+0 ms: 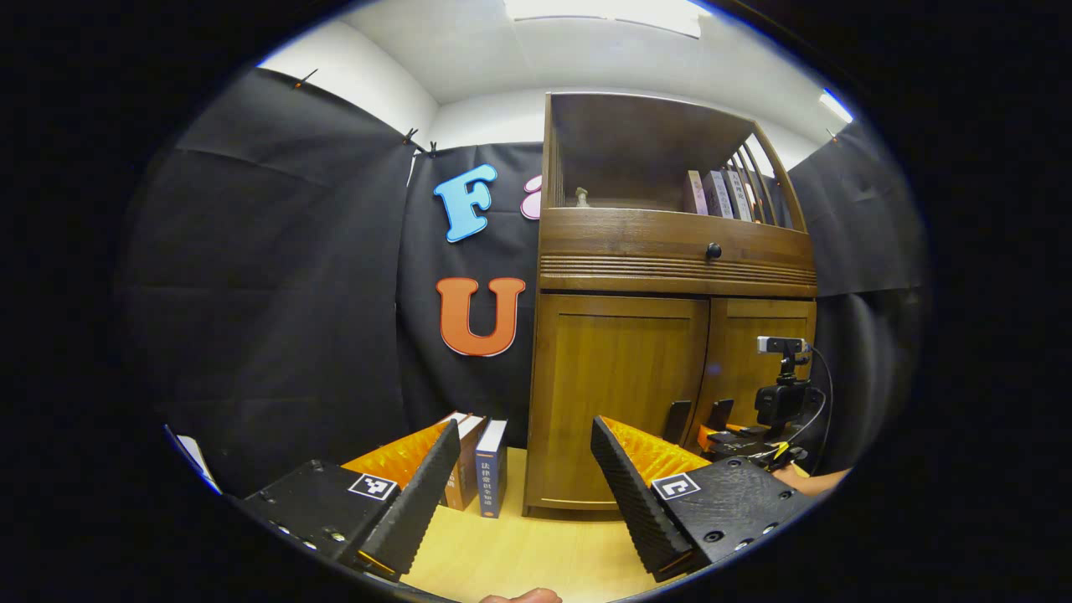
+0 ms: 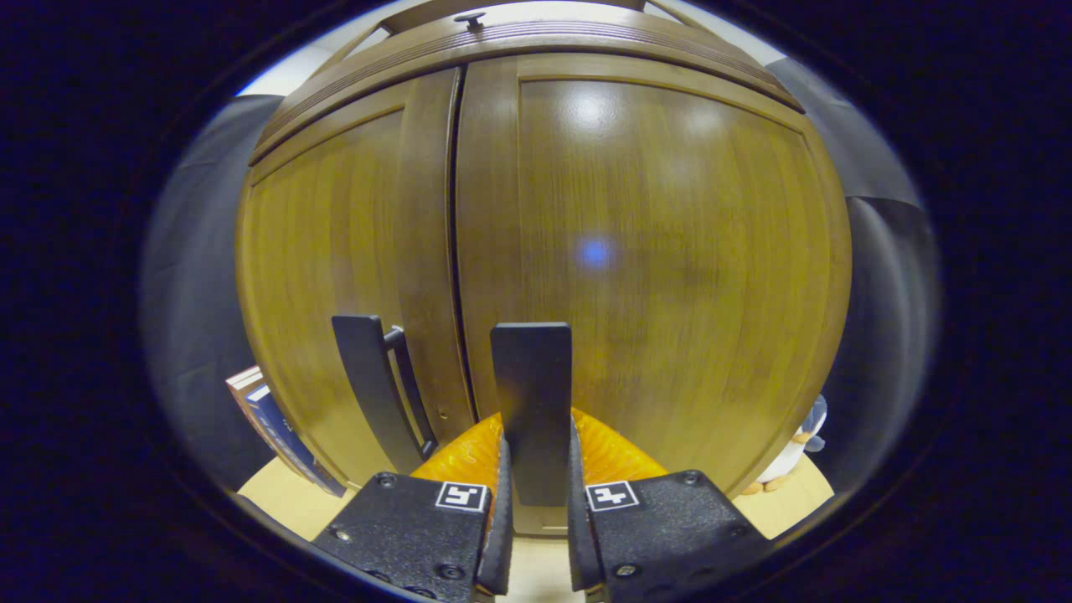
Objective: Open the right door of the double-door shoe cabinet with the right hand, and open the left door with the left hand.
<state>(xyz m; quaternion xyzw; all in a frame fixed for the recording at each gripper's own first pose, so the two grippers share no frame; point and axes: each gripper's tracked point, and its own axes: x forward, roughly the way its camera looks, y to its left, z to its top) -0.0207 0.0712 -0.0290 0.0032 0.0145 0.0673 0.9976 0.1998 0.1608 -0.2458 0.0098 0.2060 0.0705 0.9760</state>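
In the left gripper view my left gripper (image 1: 525, 486) hangs with its fingers spread wide and nothing between them, well back from the shoe cabinet (image 1: 670, 251). Both doors are closed; the left door (image 1: 615, 394) faces me, and the right gripper (image 1: 779, 410) sits low at the right door (image 1: 766, 352) (a hand just shows behind it). Some books (image 1: 481, 469) stand on the table (image 1: 519, 553) beside the cabinet.

In the right gripper view my right gripper (image 2: 536, 502) is clamped on the right door's handle (image 2: 531, 402), both fingers pressing its sides. The left door's handle (image 2: 368, 385) stands free just beside it.
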